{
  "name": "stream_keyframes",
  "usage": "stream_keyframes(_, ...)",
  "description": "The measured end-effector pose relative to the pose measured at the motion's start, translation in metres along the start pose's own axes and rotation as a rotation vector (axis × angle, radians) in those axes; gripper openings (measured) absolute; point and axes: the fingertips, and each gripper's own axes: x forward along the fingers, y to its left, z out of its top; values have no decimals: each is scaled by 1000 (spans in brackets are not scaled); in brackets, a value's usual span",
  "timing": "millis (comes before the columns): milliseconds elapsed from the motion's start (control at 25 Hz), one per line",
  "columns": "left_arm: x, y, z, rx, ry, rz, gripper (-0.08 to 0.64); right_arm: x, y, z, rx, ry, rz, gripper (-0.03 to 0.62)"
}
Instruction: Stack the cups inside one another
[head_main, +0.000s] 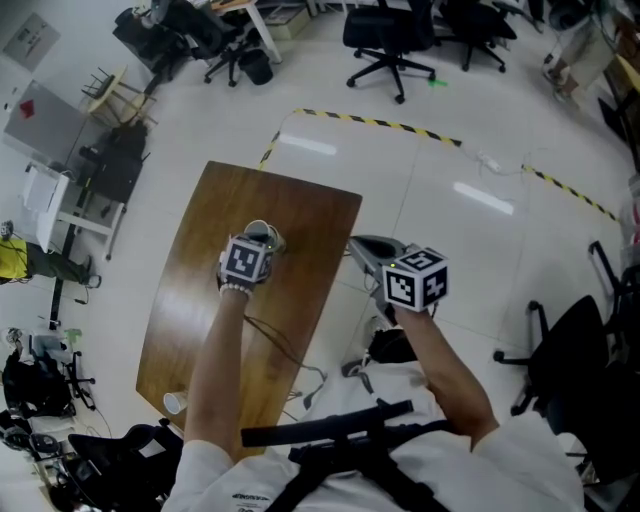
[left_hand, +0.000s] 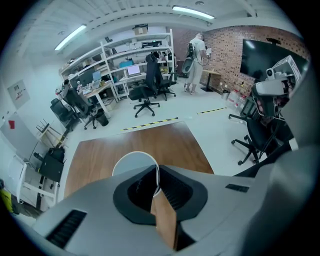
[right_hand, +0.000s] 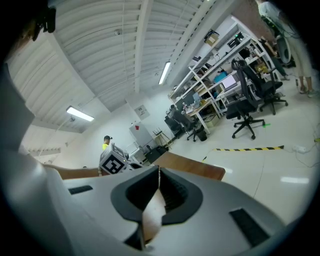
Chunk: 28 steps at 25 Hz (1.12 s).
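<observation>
A white cup (head_main: 260, 233) hangs over the middle of the brown table (head_main: 200, 300); my left gripper (head_main: 258, 243) is shut on its rim. In the left gripper view the cup (left_hand: 131, 163) shows its round open mouth, with its right-hand wall pinched between the closed jaws of the left gripper (left_hand: 157, 176). A second small white cup (head_main: 174, 402) stands at the table's near left corner. My right gripper (head_main: 362, 252) hovers off the table's right edge, shut and holding nothing. In its own view the right gripper (right_hand: 159, 175) faces the left gripper's marker cube (right_hand: 113, 161).
A thin cable (head_main: 280, 345) trails across the table's near part. Yellow-black floor tape (head_main: 380, 123) runs beyond the table. Office chairs (head_main: 395, 40) stand at the back and a black chair (head_main: 580, 360) at the right. Dark gear (head_main: 120, 160) sits left of the table.
</observation>
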Motion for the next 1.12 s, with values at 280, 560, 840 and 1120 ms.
stream_keyframes(280,6,2,-9,-3,34,-3,21,1,0,0,8,4,-5,23)
stream_keyframes(560,0,5,-5,-25,-2,22,25,0,2,3,13,4,-1,23)
stream_keyframes(840,-50,-2,9,-271,-229,13,87,7,19,1,-8,13,57,23)
stream_keyframes(1120,-136,1,-20,-594,-568,2,91,37,69,-11,-55,67,161,23)
